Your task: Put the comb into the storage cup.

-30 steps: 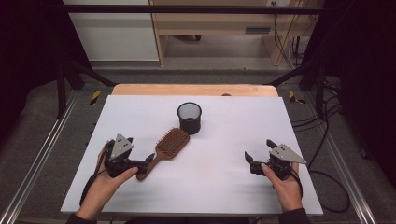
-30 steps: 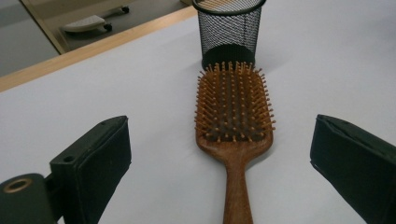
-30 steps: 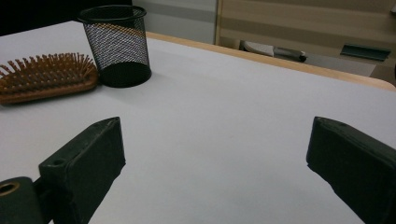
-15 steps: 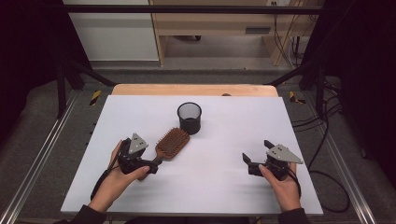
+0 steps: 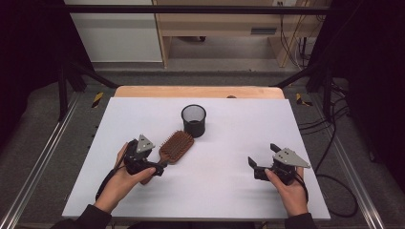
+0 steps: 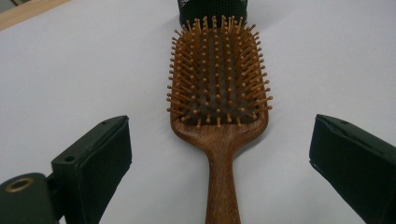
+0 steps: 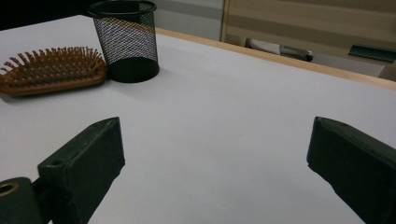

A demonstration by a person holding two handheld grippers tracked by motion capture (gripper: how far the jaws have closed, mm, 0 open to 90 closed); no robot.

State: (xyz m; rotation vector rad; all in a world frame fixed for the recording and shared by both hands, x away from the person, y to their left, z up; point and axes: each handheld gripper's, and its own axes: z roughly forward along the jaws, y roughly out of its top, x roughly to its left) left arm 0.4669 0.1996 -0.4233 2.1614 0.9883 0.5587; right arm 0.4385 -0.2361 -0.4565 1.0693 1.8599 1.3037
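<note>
Wooden paddle hairbrush [image 6: 218,100] lies flat on the white table [image 5: 286,119], bristles up, head just beside the black mesh cup [image 5: 193,120]. Brown bristle pins with rounded tips stand in even rows on a dark pad; the handle is grained, reddish-brown. Left gripper [image 6: 219,154] straddles the handle, jaws spread wide, not touching. Right gripper [image 5: 260,163] rests well apart, jaws spread.

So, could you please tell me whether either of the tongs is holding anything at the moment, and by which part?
Nothing is held. The left tongs are open astride the brush handle; the right tongs are open over bare table.
</note>
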